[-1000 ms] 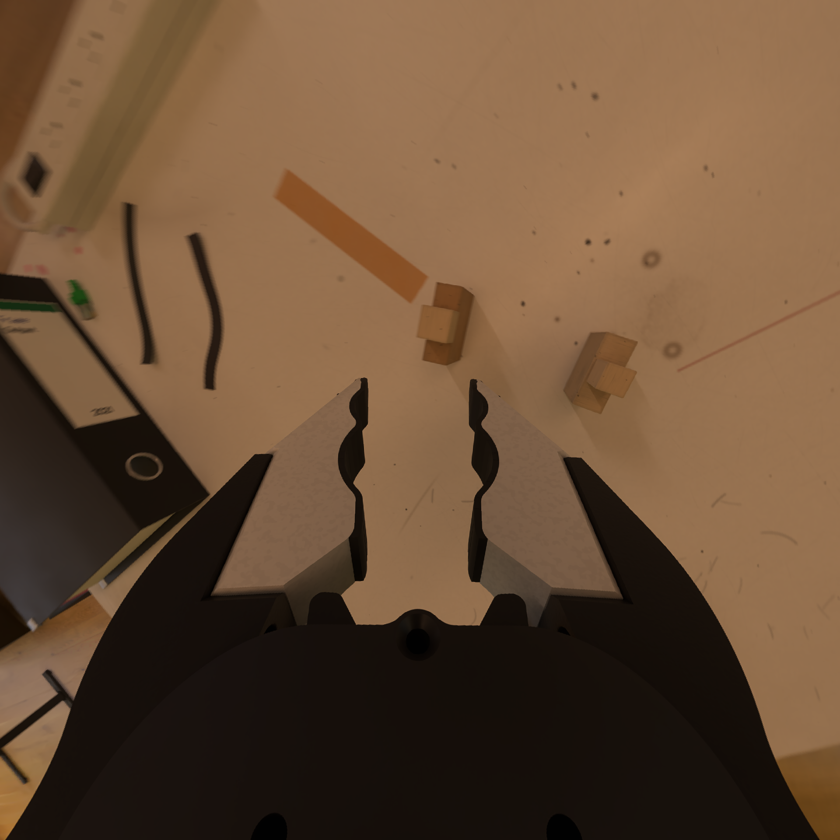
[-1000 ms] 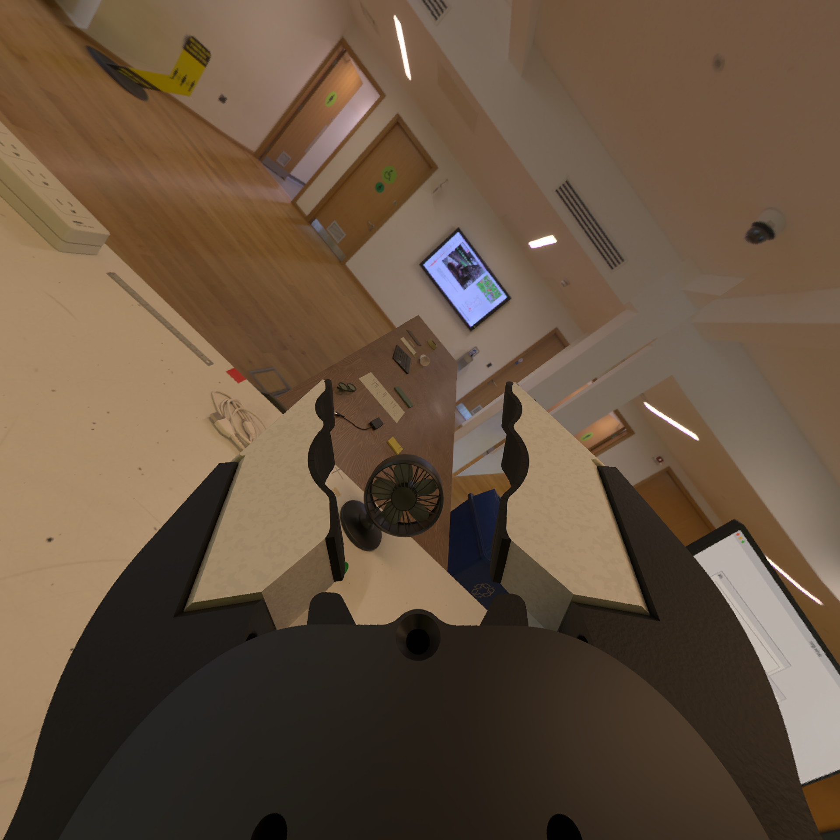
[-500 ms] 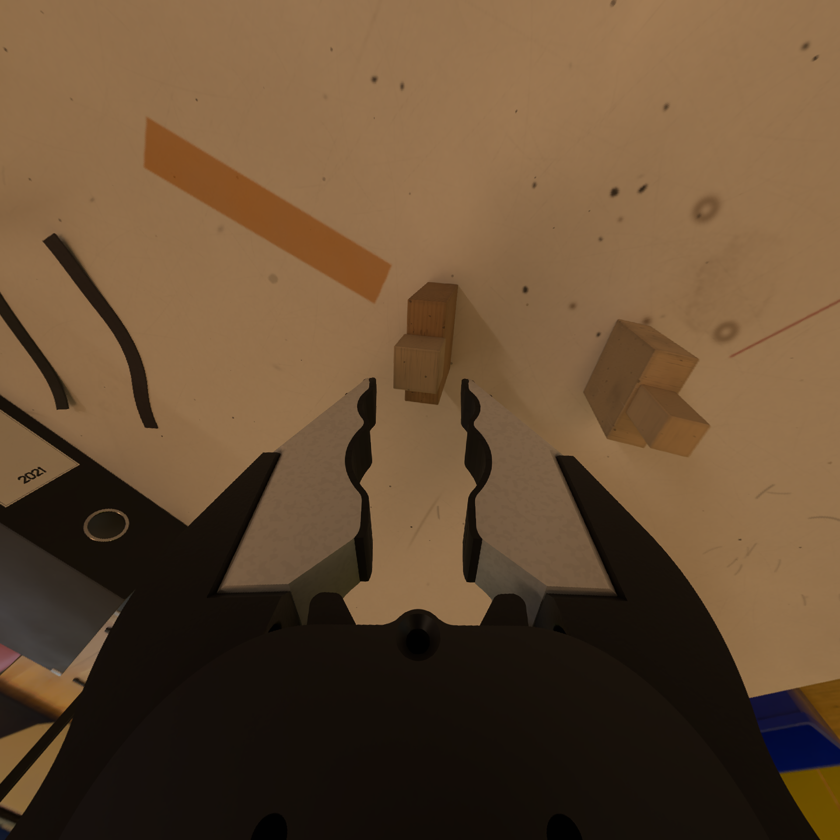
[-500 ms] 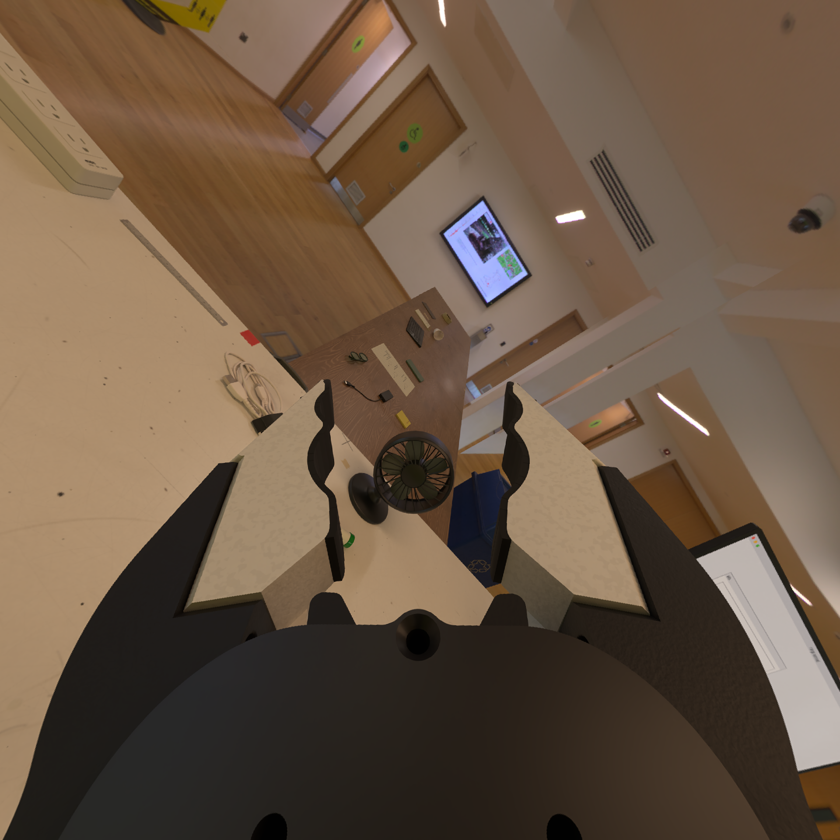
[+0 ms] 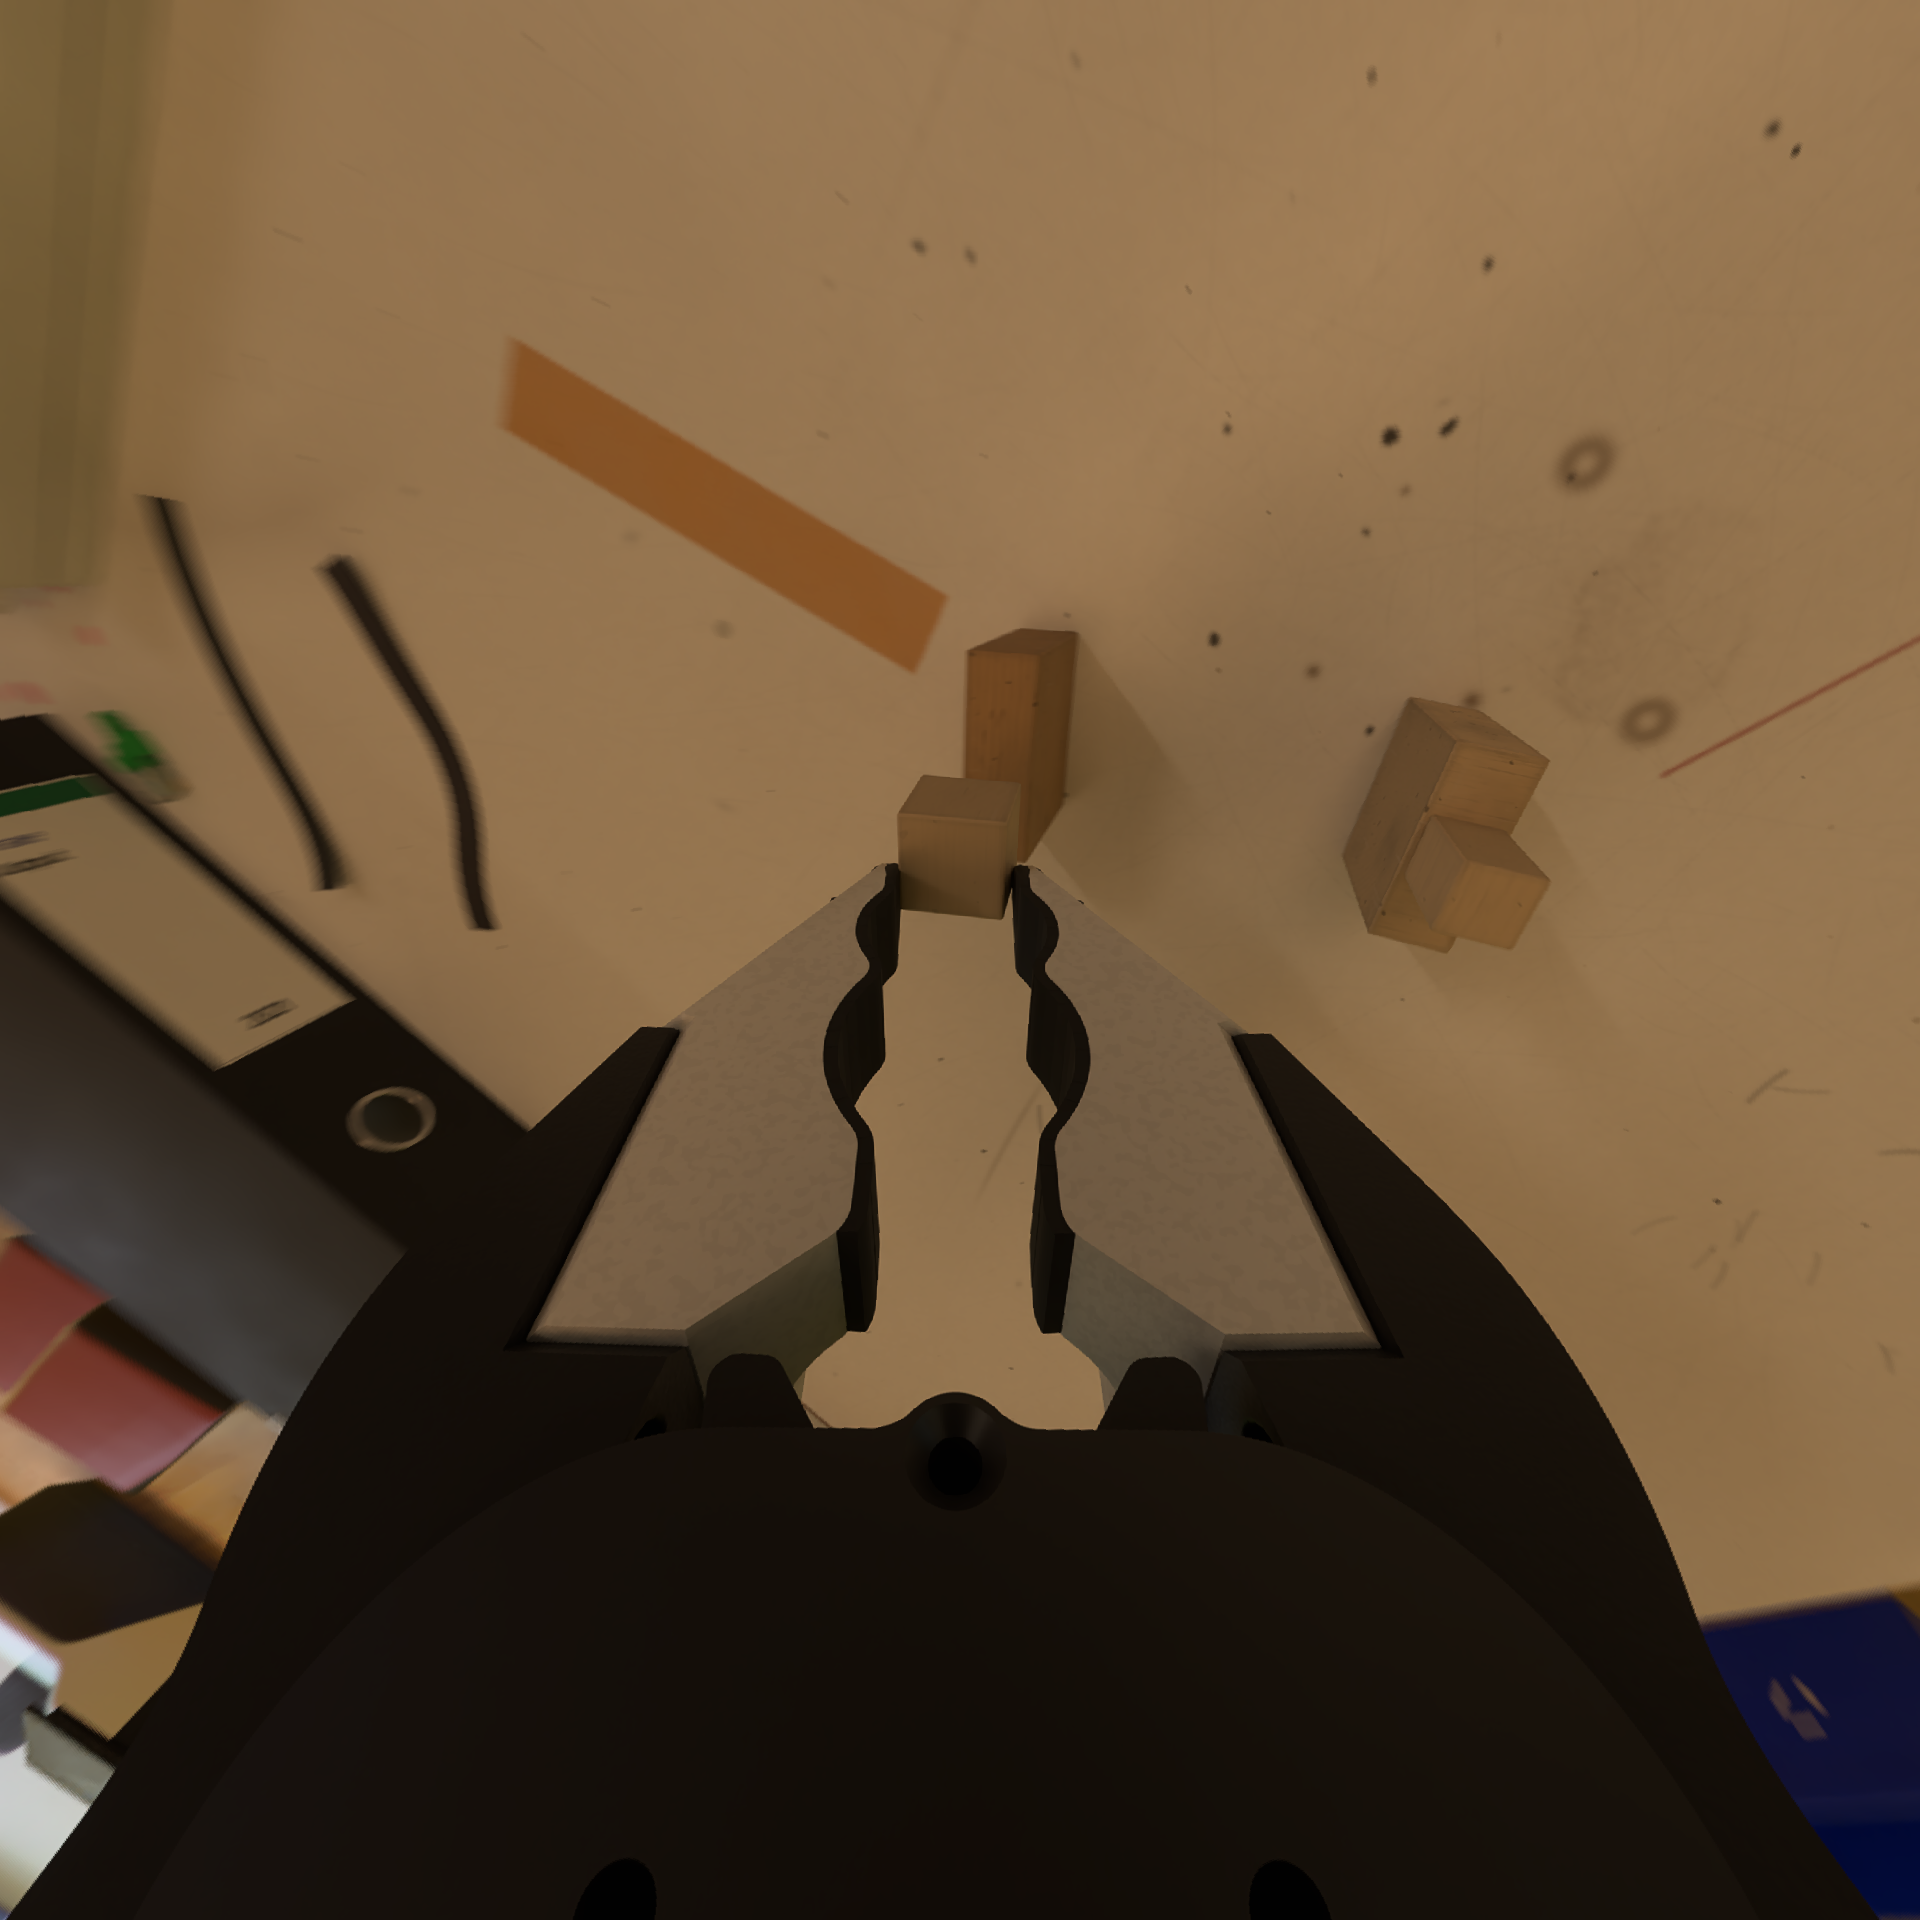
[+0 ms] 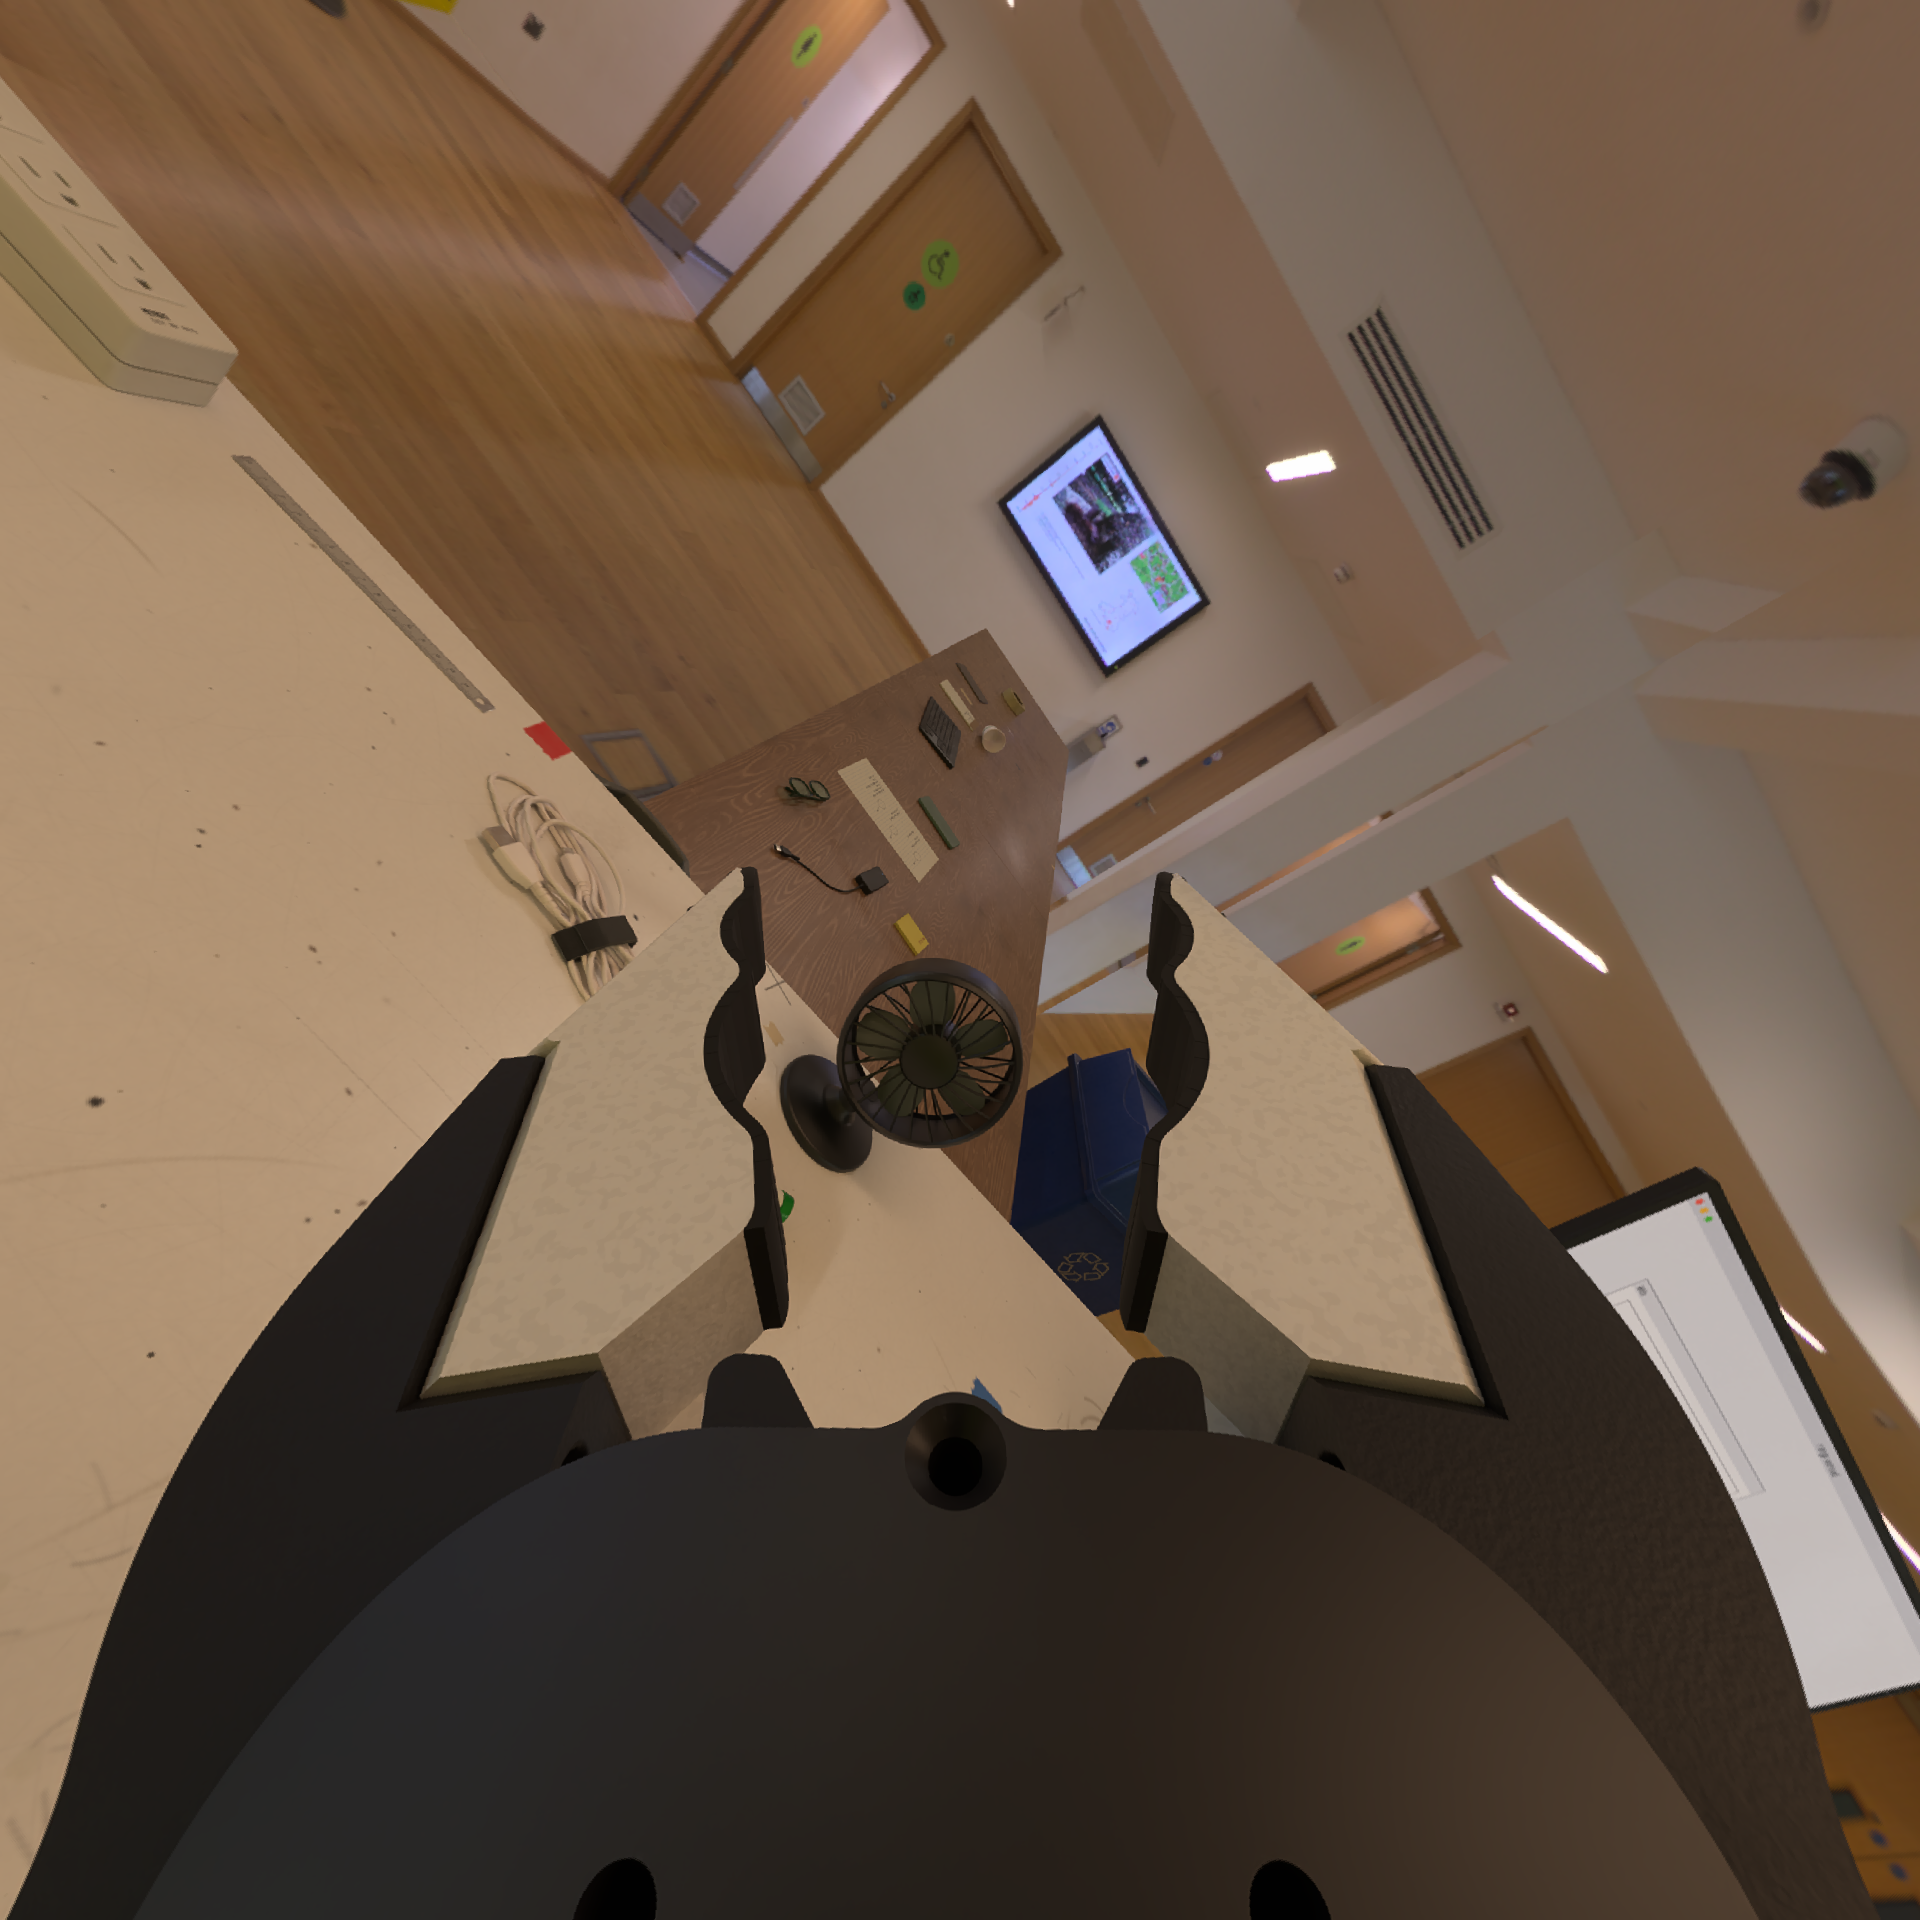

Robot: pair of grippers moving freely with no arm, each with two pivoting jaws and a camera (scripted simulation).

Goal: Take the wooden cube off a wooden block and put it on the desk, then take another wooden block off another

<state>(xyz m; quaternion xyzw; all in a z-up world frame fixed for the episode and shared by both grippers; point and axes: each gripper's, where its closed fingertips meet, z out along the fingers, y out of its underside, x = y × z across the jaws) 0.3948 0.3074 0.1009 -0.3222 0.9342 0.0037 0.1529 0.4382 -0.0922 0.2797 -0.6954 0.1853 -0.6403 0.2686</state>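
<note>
— Two stacks on the desk (image 5: pixel 1351 312); what changed?

— Half a second ago the left claw (image 5: pixel 954 883) stood short of the wooden cube (image 5: pixel 956 860). Now its tips pinch the cube's sides, apparently lifted just off the upright wooden block (image 5: pixel 1018 727).

— And the right claw (image 6: pixel 956 888)?

— Spread, empty, aimed away as before. Second stack (image 5: pixel 1444 831) untouched; set-down comes next.

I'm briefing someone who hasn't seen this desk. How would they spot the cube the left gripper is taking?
On the pale desk, find the orange tape strip; just past its near end stands a tall wooden block. The cube is right in front of it, between the left gripper's fingertips. The other small cube sits on the block pair to the right, with nothing gripping it.
</note>
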